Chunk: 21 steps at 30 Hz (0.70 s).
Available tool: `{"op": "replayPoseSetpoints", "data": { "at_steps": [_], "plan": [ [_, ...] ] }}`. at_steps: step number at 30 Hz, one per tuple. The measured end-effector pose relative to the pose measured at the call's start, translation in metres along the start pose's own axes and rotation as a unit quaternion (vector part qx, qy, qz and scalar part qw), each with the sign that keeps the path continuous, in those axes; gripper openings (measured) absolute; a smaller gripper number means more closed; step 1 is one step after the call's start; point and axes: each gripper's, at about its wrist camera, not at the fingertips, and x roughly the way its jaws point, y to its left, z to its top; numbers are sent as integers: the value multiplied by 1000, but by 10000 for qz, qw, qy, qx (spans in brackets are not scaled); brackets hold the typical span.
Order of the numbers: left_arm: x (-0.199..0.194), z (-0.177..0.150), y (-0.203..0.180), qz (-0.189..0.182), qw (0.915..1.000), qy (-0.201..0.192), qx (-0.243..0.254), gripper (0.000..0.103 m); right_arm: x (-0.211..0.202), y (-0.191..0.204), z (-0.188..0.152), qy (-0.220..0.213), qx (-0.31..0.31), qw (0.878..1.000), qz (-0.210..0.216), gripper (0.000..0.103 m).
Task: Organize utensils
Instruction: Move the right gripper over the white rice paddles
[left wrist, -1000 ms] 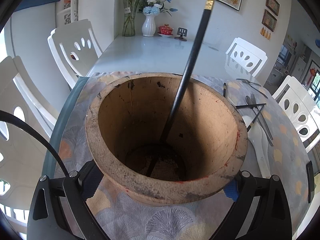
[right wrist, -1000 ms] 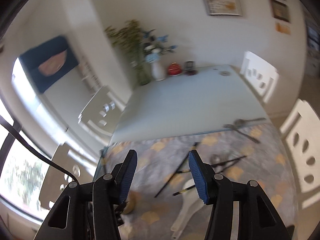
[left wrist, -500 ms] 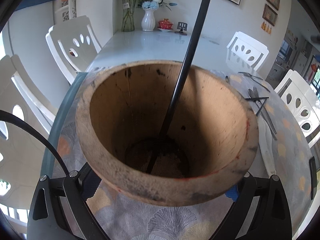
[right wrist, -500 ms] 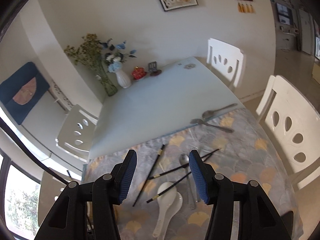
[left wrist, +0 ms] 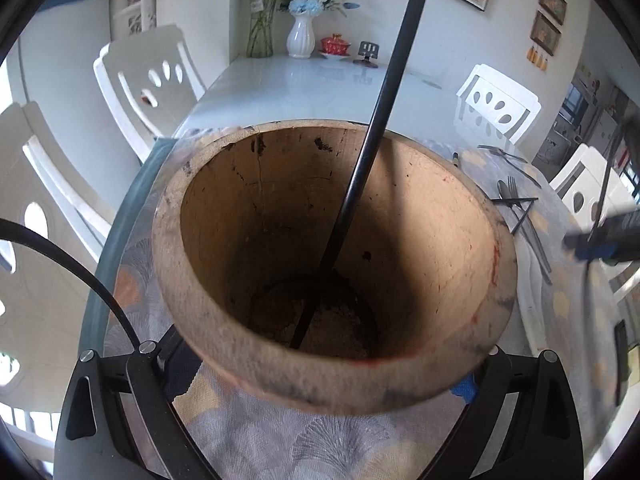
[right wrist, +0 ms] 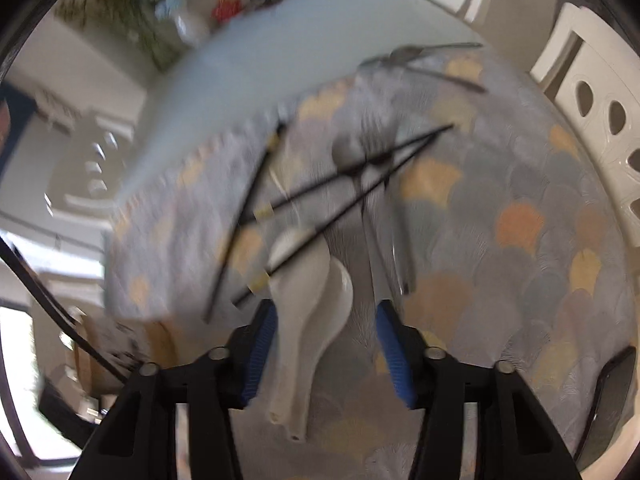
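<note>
My left gripper (left wrist: 320,364) is shut on a tan wooden pot (left wrist: 440,208), its fingers on either side of the base. One black chopstick (left wrist: 372,136) with a gold band leans inside the pot. In the blurred right wrist view, my right gripper (right wrist: 324,312) points steeply down over two stacked white ceramic spoons (right wrist: 308,320). Its jaws have just been closing and are open, with the spoons between the blue pads (right wrist: 390,344). Several black chopsticks (right wrist: 396,152) lie crossed over a metal spoon and fork (right wrist: 352,148) just beyond. The right gripper (left wrist: 600,240) shows blurred at the left view's right edge.
Everything lies on a patterned placemat (right wrist: 520,220) on a pale table (left wrist: 320,80). A second metal fork and spoon (right wrist: 424,56) lie at the mat's far edge. A dark phone (right wrist: 612,392) sits at the right. White chairs (left wrist: 500,104) surround the table; vases (left wrist: 300,36) stand at the far end.
The right gripper has dropped toward the mat and tipped downward, its jaws narrower, and the white spoons now lie between its fingers. It has entered the left view. The left gripper still holds the pot.
</note>
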Motion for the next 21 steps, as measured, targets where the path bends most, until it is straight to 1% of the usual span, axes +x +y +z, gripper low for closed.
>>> {"op": "replayPoseSetpoints", "data": {
  "at_steps": [2,5,8,11,13,16,18,21],
  "plan": [
    [0,2,5,-81,9999,23,-133,96,13,3,-3,81,-171,9994,-274,33],
    [-1,2,7,-140,9997,11,-199,96,27,-6,-4,228,-77,9995,-218,33],
    [-1,1,3,-73,9999,3,-102,96,36,-12,-5,307,33,9993,-190,32],
    [0,-1,-3,18,10000,-20,22,96,45,-9,-9,345,-84,9990,-275,32],
    [-1,-2,-3,30,10000,-42,36,96,51,-4,-10,410,-166,9984,-343,33],
    [0,-1,-3,24,10000,-55,41,96,52,8,-9,379,-330,9976,-479,33],
    [0,0,-2,25,10000,-57,46,96,53,14,-8,473,-357,9975,-391,33],
    [0,-1,-2,27,10000,-59,46,96,55,24,-7,699,-372,9968,-123,34]
  ]
}}
